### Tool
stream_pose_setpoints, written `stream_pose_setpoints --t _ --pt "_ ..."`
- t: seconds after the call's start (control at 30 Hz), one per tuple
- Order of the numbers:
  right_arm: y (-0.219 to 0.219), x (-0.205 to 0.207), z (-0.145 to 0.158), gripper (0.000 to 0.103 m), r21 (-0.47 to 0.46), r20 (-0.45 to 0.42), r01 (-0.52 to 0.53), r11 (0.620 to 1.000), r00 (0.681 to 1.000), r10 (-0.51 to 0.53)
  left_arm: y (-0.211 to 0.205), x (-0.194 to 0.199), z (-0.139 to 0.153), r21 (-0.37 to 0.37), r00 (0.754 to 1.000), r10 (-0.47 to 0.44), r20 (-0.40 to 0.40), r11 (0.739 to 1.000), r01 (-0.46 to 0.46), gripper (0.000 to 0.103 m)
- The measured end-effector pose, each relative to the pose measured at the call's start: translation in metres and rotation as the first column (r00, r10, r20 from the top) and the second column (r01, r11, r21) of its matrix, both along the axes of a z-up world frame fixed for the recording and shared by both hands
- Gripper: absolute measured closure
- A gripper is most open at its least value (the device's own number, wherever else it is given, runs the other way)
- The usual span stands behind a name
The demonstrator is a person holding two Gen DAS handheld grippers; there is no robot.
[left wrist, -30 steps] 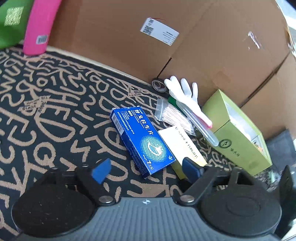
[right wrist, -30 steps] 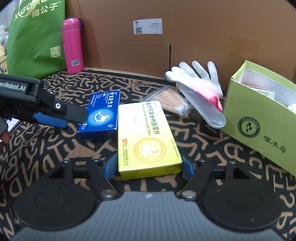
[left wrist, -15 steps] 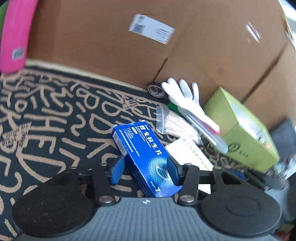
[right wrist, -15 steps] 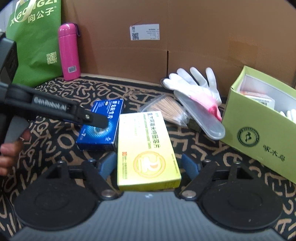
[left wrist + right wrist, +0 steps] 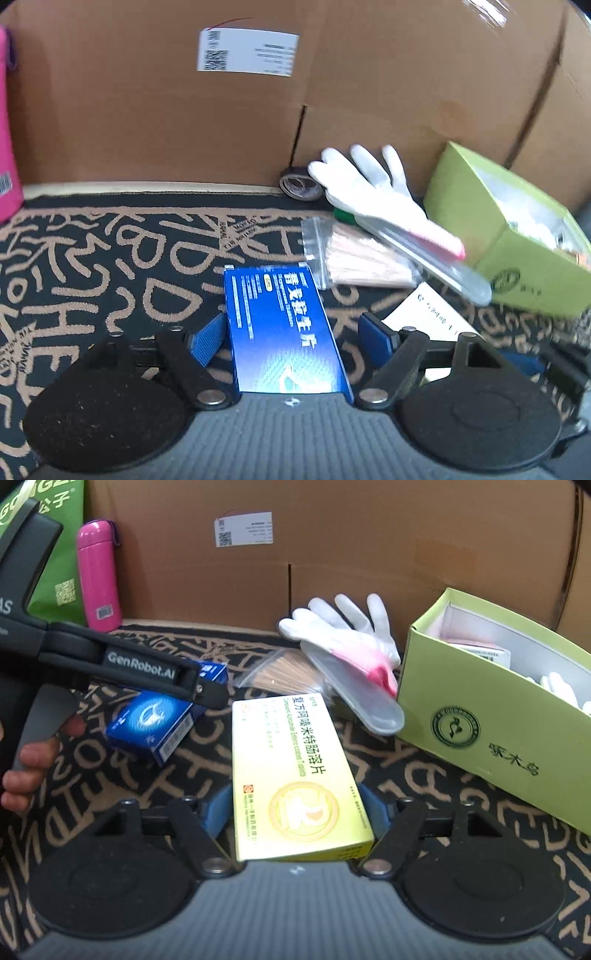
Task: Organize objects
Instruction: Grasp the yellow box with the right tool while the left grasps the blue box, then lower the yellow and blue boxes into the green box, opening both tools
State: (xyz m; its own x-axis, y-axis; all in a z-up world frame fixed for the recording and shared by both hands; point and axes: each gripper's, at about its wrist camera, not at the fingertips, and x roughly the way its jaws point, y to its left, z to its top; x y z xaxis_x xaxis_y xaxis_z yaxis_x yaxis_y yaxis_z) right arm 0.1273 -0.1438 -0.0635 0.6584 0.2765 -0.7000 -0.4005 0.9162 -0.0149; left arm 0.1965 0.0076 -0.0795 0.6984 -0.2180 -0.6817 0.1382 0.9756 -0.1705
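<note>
Your left gripper (image 5: 291,332) straddled the blue box (image 5: 284,332) on the patterned mat (image 5: 110,266), jaws just widened, right pad clear. Your right gripper (image 5: 295,808) bracketed the yellow box (image 5: 295,775); contact unclear.

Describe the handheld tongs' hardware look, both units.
Both alike: grey ribbed body, two black round discs, black linkage arms with silver pivot pins, blue ribbed pads. Left tongs, right tongs. Seen side-on, the left unit's black arm carries white GenRobot.AI lettering. No cables or sleeves visible.
</note>
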Motion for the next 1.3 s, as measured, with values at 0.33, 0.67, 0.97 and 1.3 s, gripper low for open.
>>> stream_pose_setpoints --t 0.33,0.67,0.97,1.3 --pt "-0.001 -0.009 0.005 0.026 -0.007 -0.020 -0.027 1.000 0.999 0.027 0.006 -0.034 0.005 0.084 0.998 0.013 -0.069 0.996 -0.007 0.022" --pt "0.007 0.001 0.001 0.033 0.021 -0.003 -0.034 0.999 0.999 0.034 -0.021 -0.037 -0.008 0.180 0.996 -0.083 0.022 0.981 0.078 0.030" --pt "0.005 -0.018 0.006 0.033 0.001 -0.021 -0.047 0.999 0.999 0.047 -0.020 -0.044 -0.004 0.130 0.992 -0.123 0.007 0.984 0.121 0.042" --pt "0.010 -0.018 0.004 0.035 0.007 0.002 -0.057 0.998 0.998 0.057 -0.022 -0.054 -0.004 0.100 0.988 -0.156 0.023 0.983 0.153 0.043"
